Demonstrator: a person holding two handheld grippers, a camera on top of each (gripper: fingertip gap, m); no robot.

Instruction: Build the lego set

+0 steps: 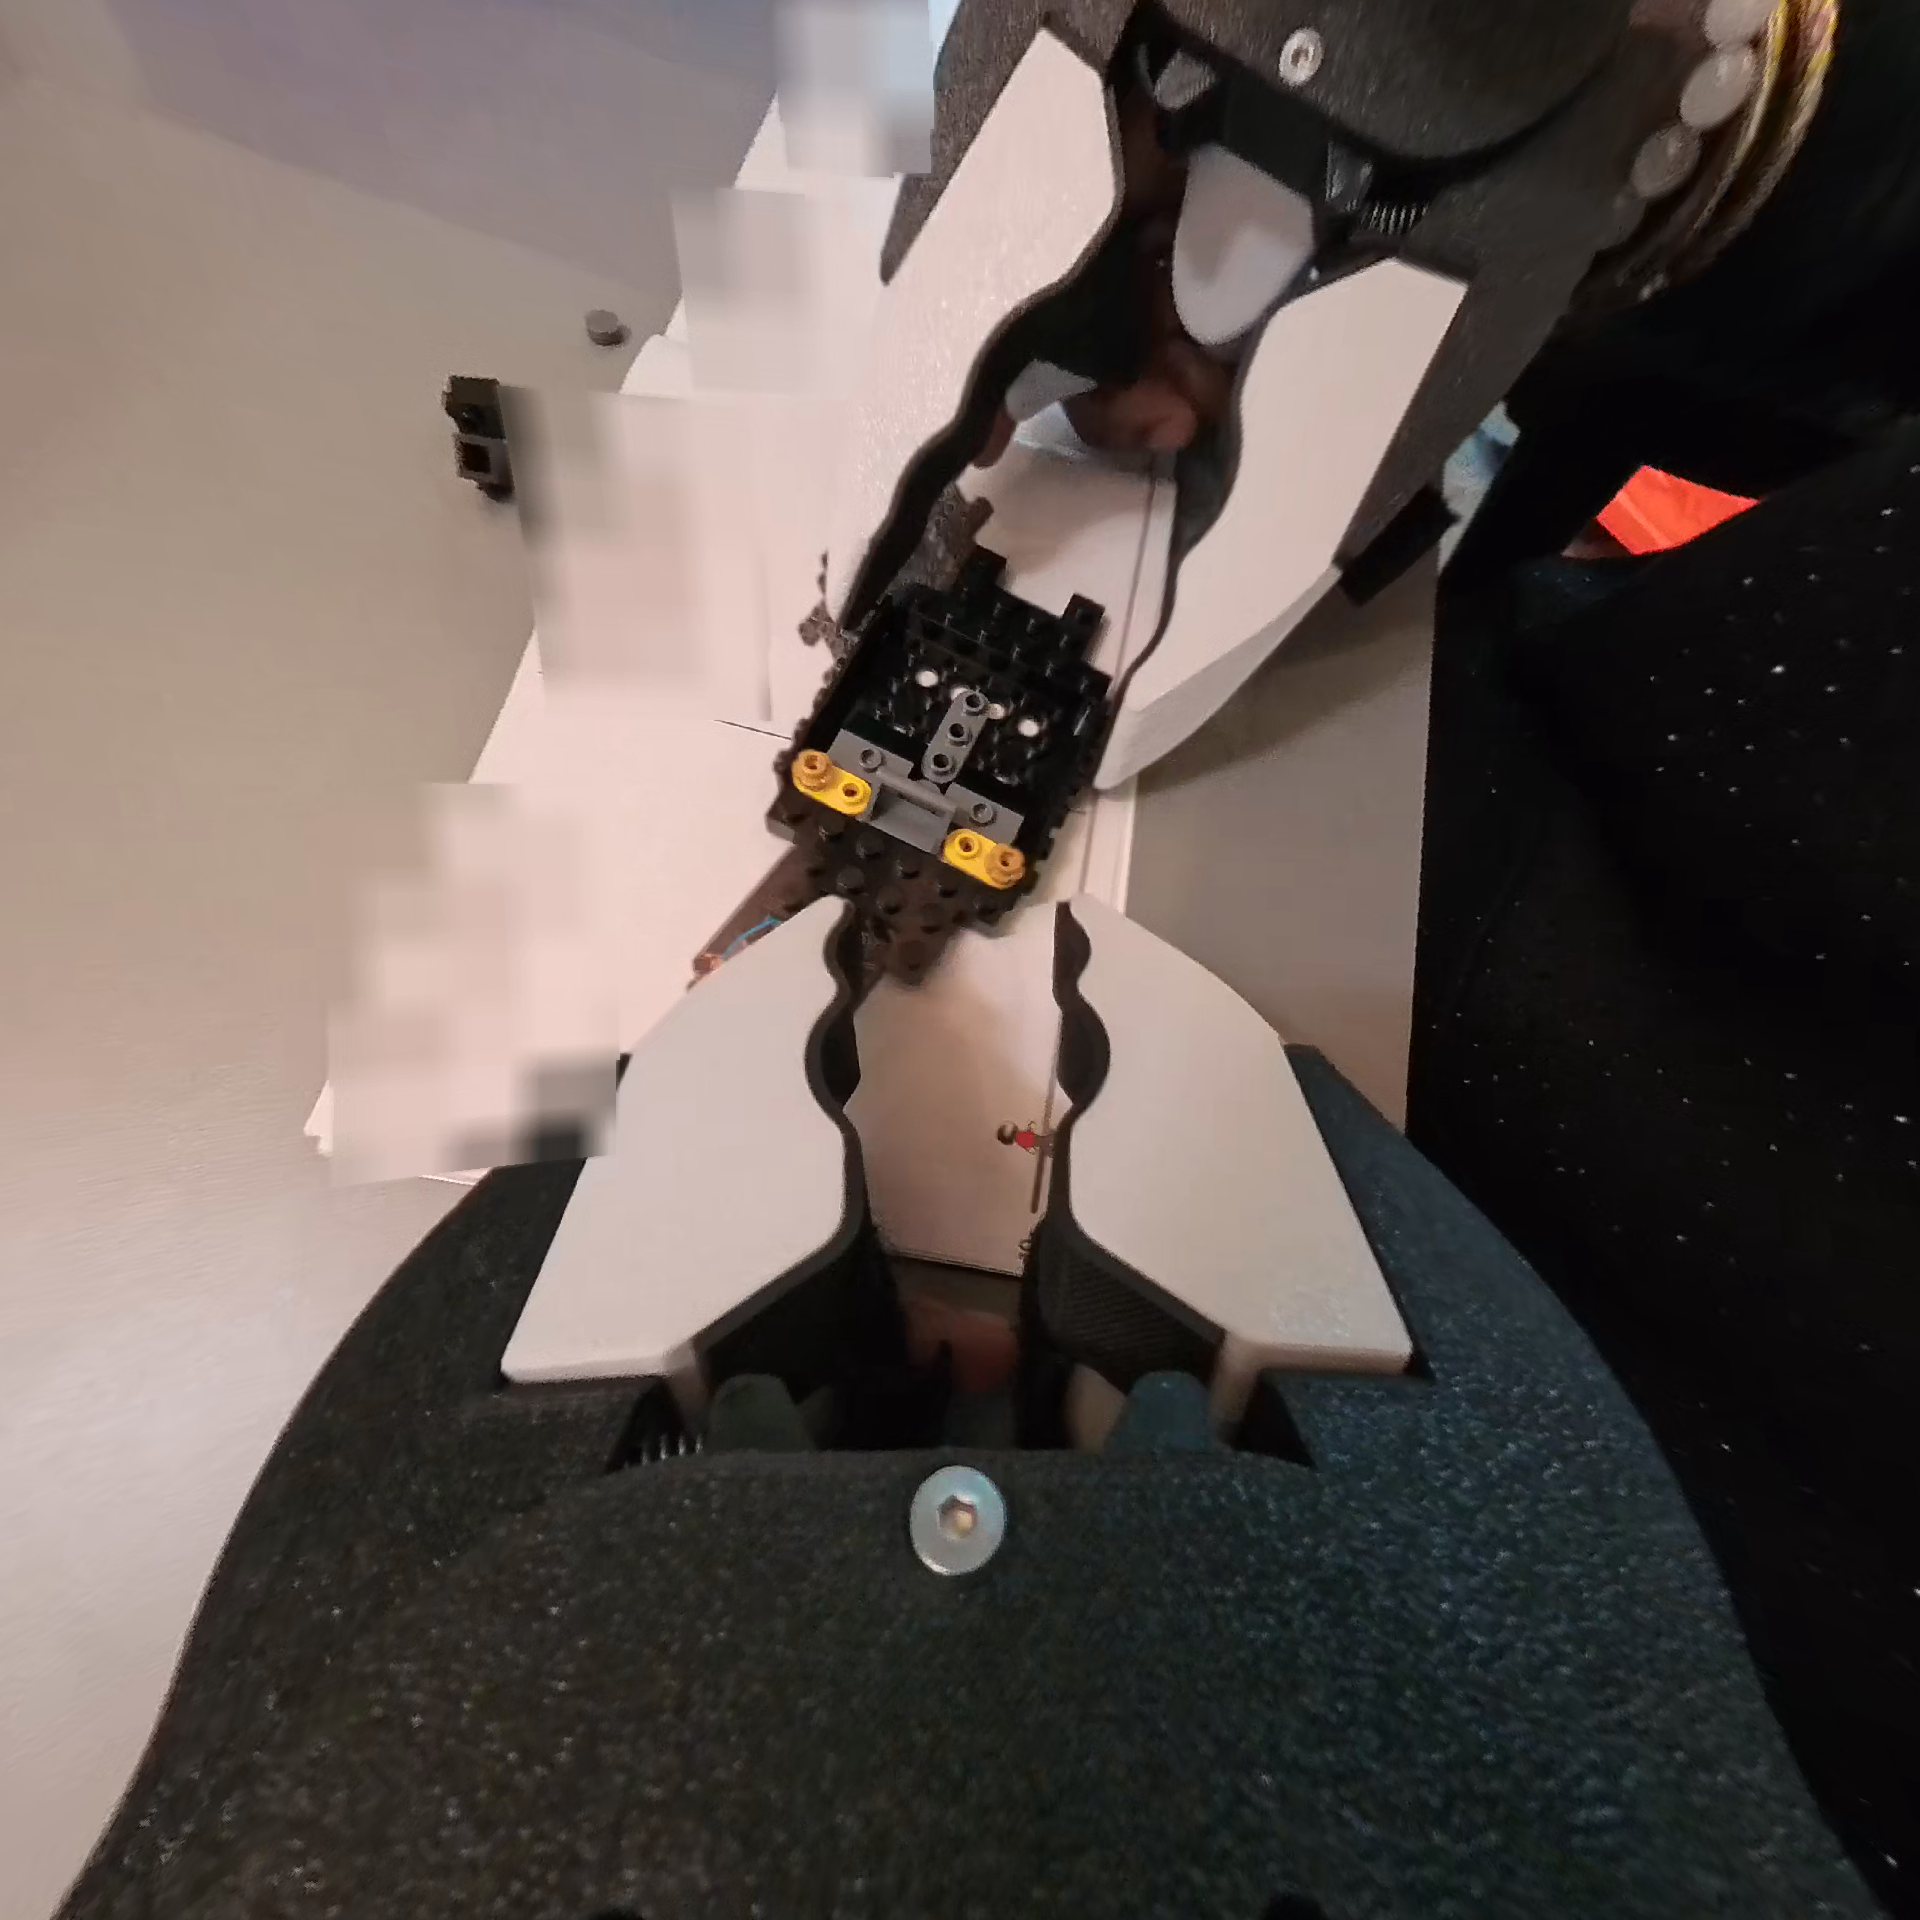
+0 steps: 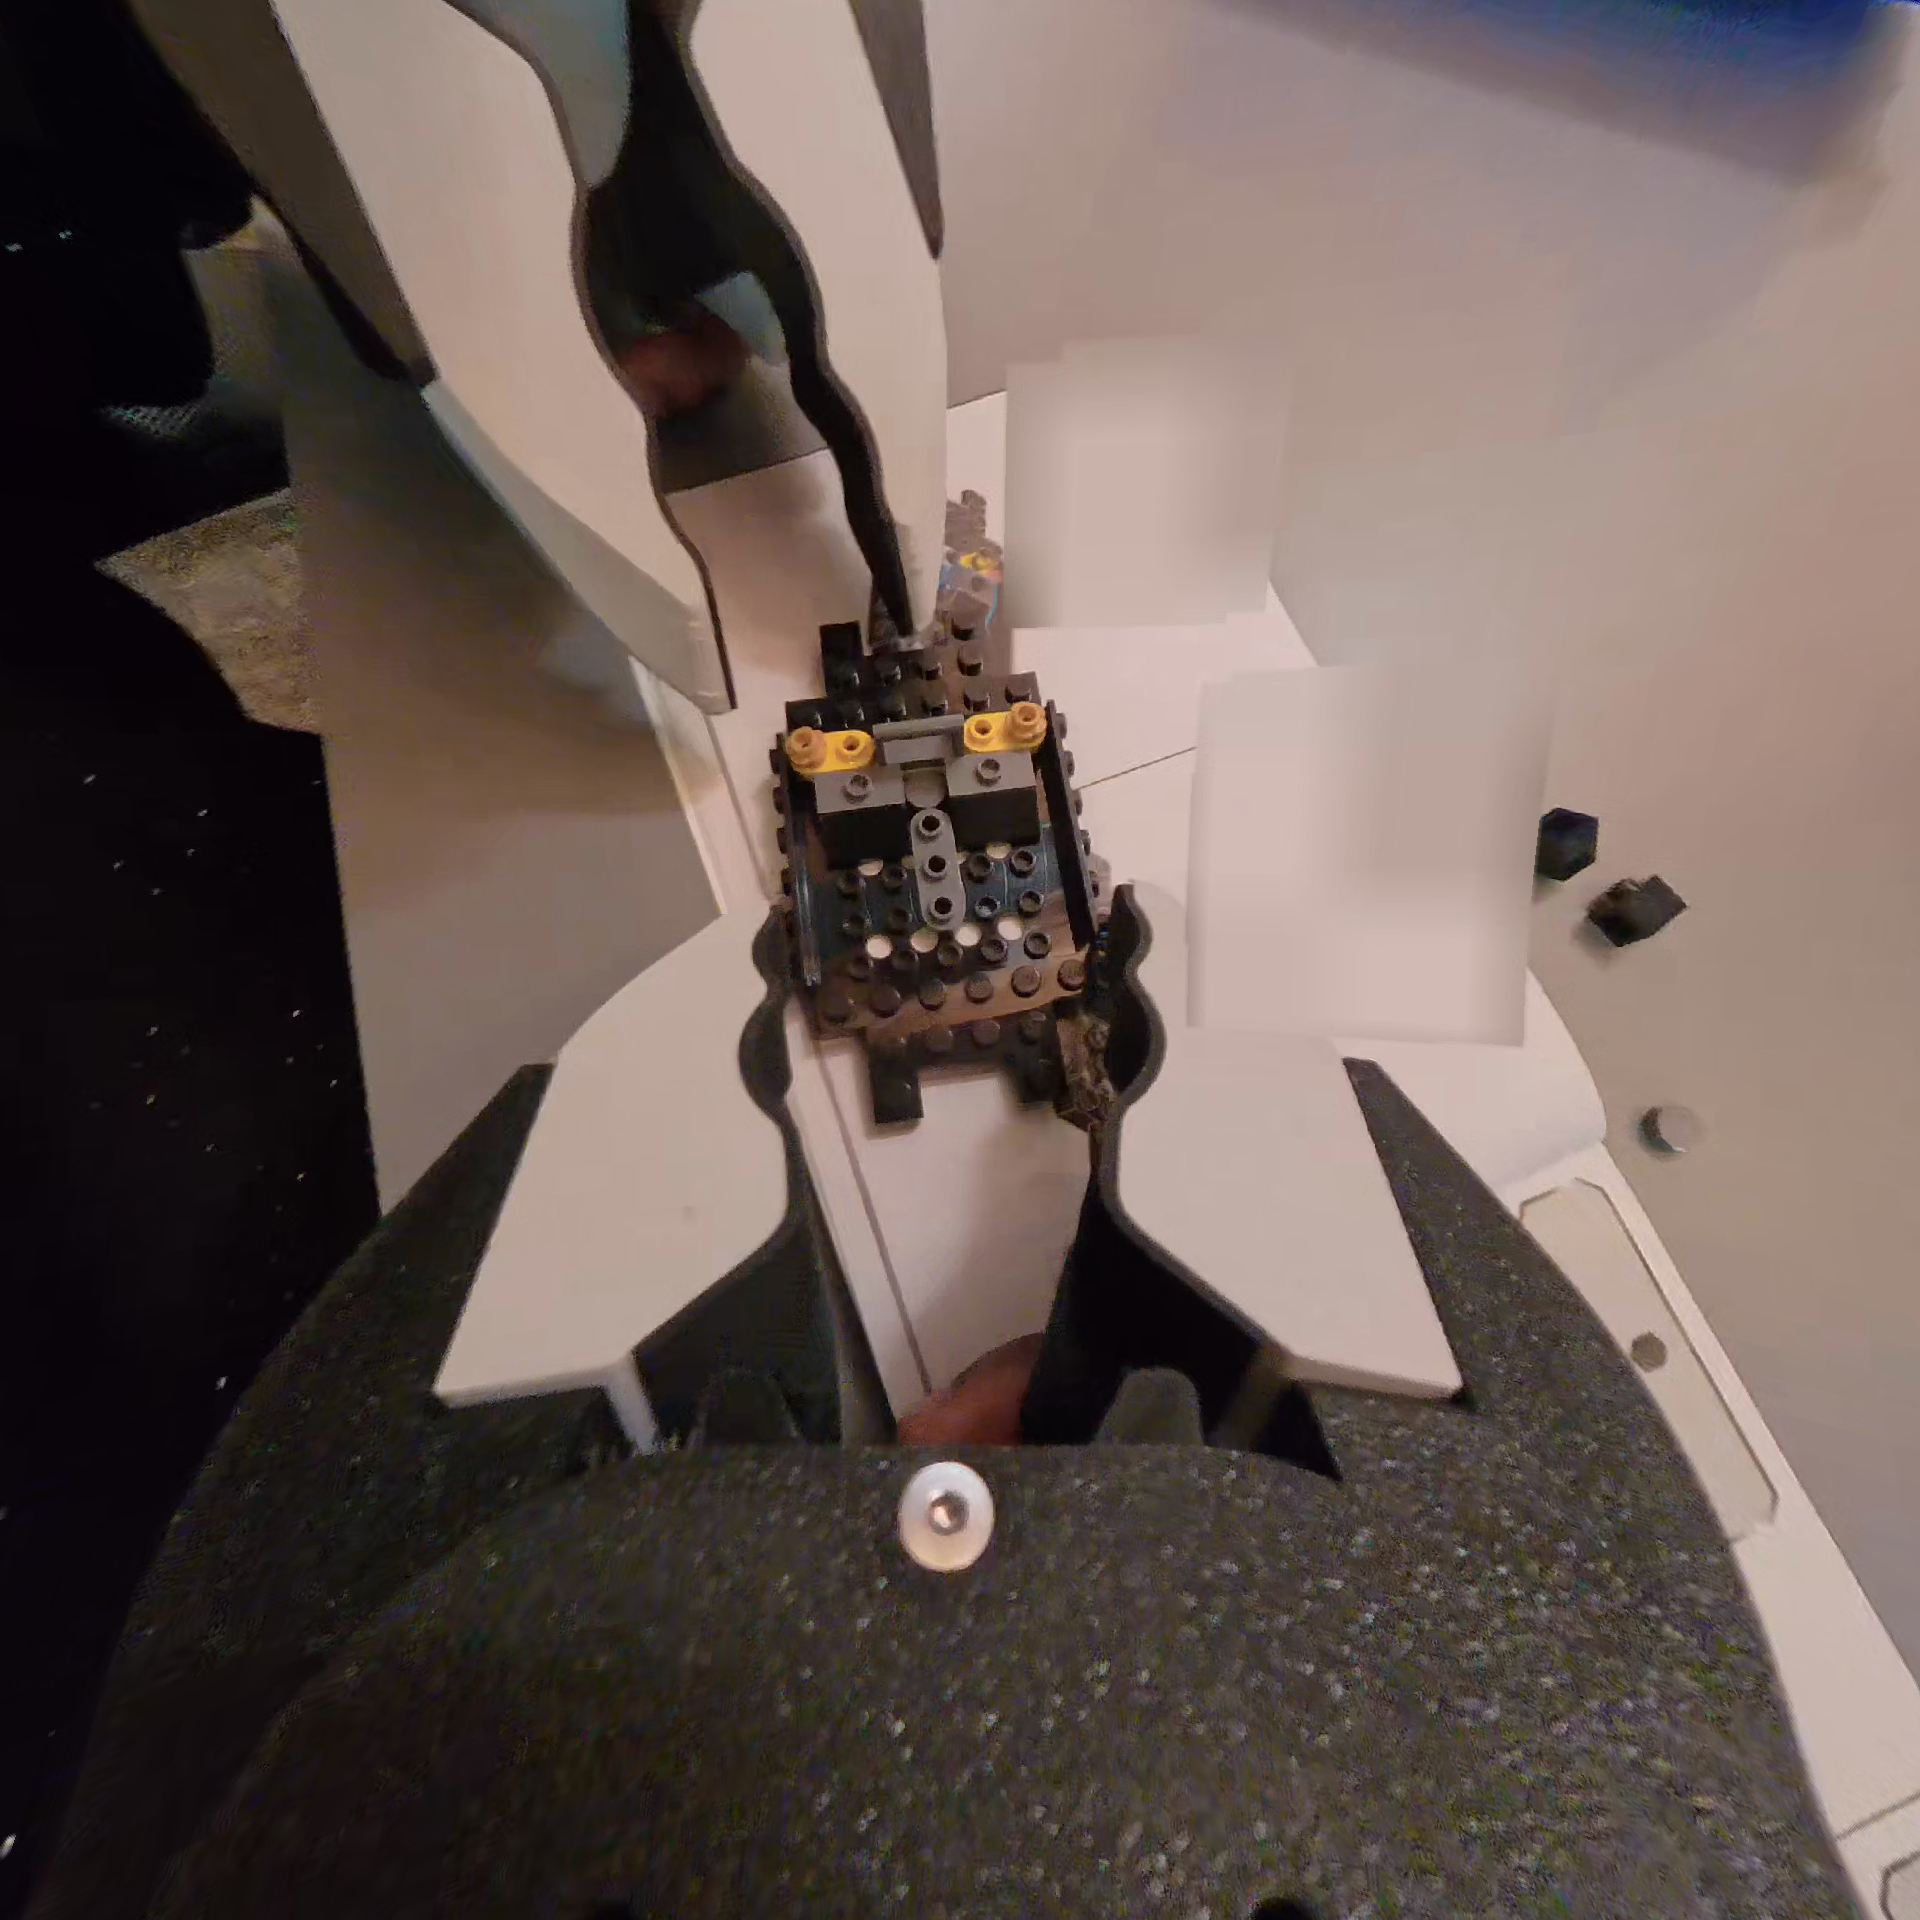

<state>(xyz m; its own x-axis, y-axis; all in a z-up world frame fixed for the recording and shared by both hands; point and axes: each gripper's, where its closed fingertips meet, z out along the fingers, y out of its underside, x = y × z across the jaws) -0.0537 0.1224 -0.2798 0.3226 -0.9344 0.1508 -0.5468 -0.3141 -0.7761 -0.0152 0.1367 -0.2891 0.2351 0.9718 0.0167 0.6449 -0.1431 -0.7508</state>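
2 tools (image 1: 951,914) (image 2: 940,951) flank the unmarked black lego build (image 2: 930,883).

Black studded lego model (image 2: 935,894) with grey centre strip and yellow corner pieces, seated between the right gripper (image 2: 940,987) fingertips.

Occlusions and unclear regions, both wrist views

Lego build (image 2: 928,894): its near end lies between the right gripper (image 2: 940,982) fingers; contact unclear. Far end covered by the left gripper (image 2: 805,655) fingertip. Small loose pieces (image 2: 971,561) behind: blurred, unidentifiable. Right gripper's body cut off at top edge in left wrist view.
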